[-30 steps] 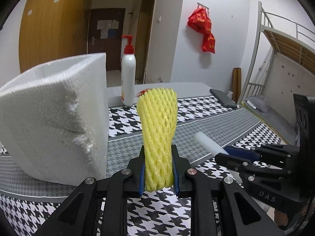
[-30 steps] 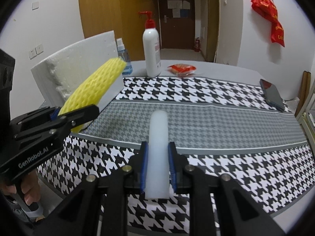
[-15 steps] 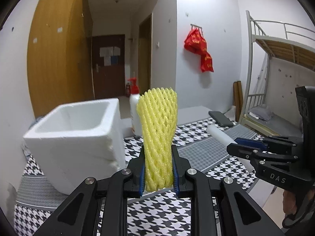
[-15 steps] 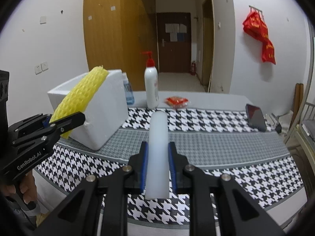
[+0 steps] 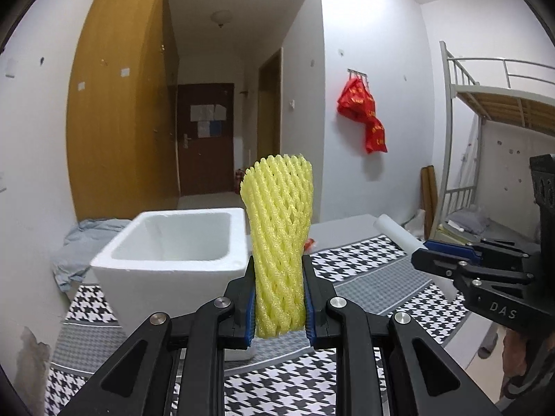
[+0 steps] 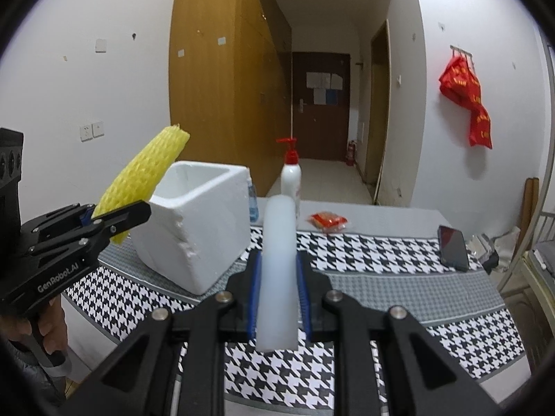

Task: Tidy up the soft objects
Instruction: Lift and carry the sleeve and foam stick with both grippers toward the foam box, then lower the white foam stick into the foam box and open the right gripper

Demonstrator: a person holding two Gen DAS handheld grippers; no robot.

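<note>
Left wrist view: left gripper [image 5: 279, 298] clamped on a yellow foam net [image 5: 279, 242], standing upright, lifted above the bench [image 5: 367, 280]. Bench has a black-and-white houndstooth cloth with grey bands. White foam box [image 5: 173, 253], open top, sits just behind the net. Brown door [image 5: 204, 142] down the hallway, red bag [image 5: 362, 114] on the wall, bunk bed [image 5: 499, 104] at right.

Right wrist view: right gripper [image 6: 278, 298] clamped on a white foam tube [image 6: 278, 270], held off the bench. Pump bottle [image 6: 290, 173], red packet [image 6: 327, 221] and phone [image 6: 452, 247] on the bench beyond. Wooden wardrobe [image 6: 222, 79] along the left wall.
</note>
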